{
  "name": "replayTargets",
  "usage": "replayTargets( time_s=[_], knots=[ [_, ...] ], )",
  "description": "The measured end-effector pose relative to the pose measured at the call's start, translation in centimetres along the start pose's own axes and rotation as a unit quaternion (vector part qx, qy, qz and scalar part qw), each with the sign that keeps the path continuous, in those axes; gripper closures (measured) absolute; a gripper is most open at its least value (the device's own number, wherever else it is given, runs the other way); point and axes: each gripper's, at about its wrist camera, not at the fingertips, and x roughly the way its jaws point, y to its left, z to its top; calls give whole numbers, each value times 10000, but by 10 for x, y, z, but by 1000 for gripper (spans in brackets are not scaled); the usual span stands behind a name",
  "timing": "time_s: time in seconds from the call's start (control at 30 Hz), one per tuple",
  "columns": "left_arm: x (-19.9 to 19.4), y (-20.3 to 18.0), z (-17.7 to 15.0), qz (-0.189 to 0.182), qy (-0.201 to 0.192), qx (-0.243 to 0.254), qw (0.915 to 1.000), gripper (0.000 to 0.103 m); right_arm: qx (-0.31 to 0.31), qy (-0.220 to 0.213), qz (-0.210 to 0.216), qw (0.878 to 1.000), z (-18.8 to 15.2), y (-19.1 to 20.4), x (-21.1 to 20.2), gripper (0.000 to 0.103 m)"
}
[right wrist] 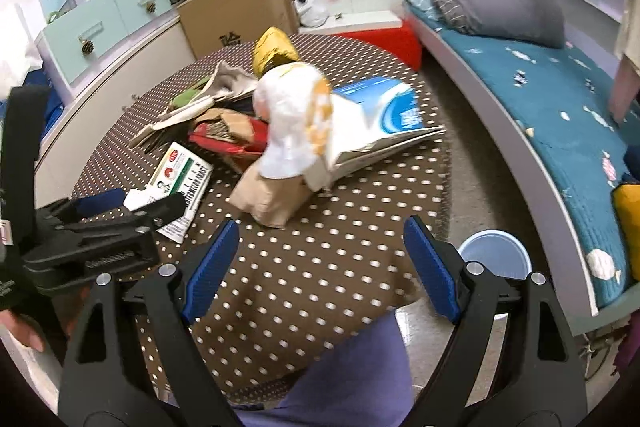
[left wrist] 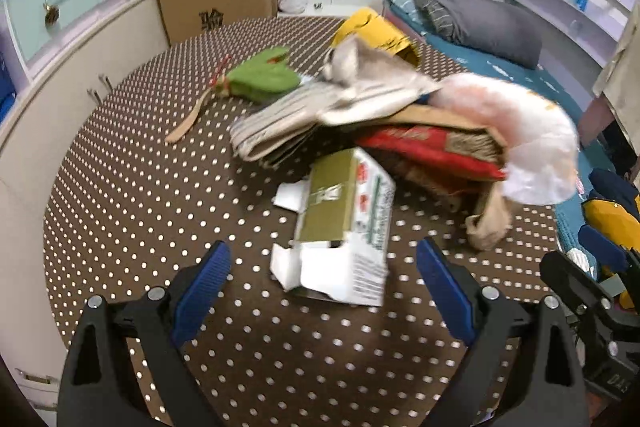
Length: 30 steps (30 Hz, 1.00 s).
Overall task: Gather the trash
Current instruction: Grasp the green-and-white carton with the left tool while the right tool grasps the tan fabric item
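A heap of trash is spread over the worktop [left wrist: 140,187], which is covered in a brown cloth with white dots. Nearest the left tool [left wrist: 324,279] a small carton [left wrist: 344,227] is seen lying on its side, its end flaps torn open; what is inside cannot be told. The left tool's blue pads are held wide apart above the cloth on either side of the carton's near end, and nothing is gripped. Behind the carton a folded newspaper [left wrist: 280,119], a red packet [left wrist: 432,151], a brown paper bag [left wrist: 490,223] and a white plastic bag [left wrist: 528,135] are piled together, with a yellow bag [left wrist: 376,31] at the back and a green wrapper [left wrist: 264,77] to the left. The right tool [right wrist: 320,259] is likewise spread wide over bare cloth, empty, with the paper bag just beyond it. A blue-and-white booklet [right wrist: 384,123] is leaned against the pile. On the floor beside the worktop a pale blue bin [right wrist: 496,255] is partly hidden by the right tool's finger; its contents cannot be made out. A large cardboard box [right wrist: 240,15] is stood behind the worktop.
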Motion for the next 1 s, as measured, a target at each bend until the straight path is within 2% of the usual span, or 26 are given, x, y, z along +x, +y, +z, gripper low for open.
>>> replayTargets(
  time_s=[0.03, 0.1, 0.13, 0.2, 0.37, 0.43, 0.47, 0.53, 0.63, 1.0],
  knots=[
    [4, 2, 0, 12, 43, -11, 10000, 12, -3, 34, 19, 10000, 2, 1, 4, 20],
    [11, 7, 0, 13, 85, 6, 10000, 23, 14, 112, 67, 9999, 5, 5, 13, 20],
    [15, 8, 1, -14, 143, 21, 9999, 33, 34, 146, 93, 9998, 7, 6, 16, 20],
    [16, 8, 1, 96, 57, 127, 9999, 46, 64, 213, 166, 9996, 10, 8, 24, 20],
    [12, 16, 2, -10, -17, 140, 9999, 50, 88, 298, 298, 9991, 18, 17, 42, 22],
    [10, 19, 2, 47, -82, 160, 9998, 50, 161, 395, 267, 9987, 20, 18, 50, 51],
    [10, 25, 2, 49, -101, 157, 9998, 51, 197, 480, 197, 9985, 20, 19, 54, 54],
    [5, 30, 1, 45, -148, 133, 9998, 53, 165, 455, 117, 9988, 21, 22, 54, 68],
    [1, 34, -2, 130, -194, 104, 9997, 53, 172, 489, 265, 9983, 20, 25, 50, 76],
    [-17, 38, -7, 166, -330, -43, 9993, 54, -34, 244, 585, 9980, 16, 36, 12, 82]
  ],
)
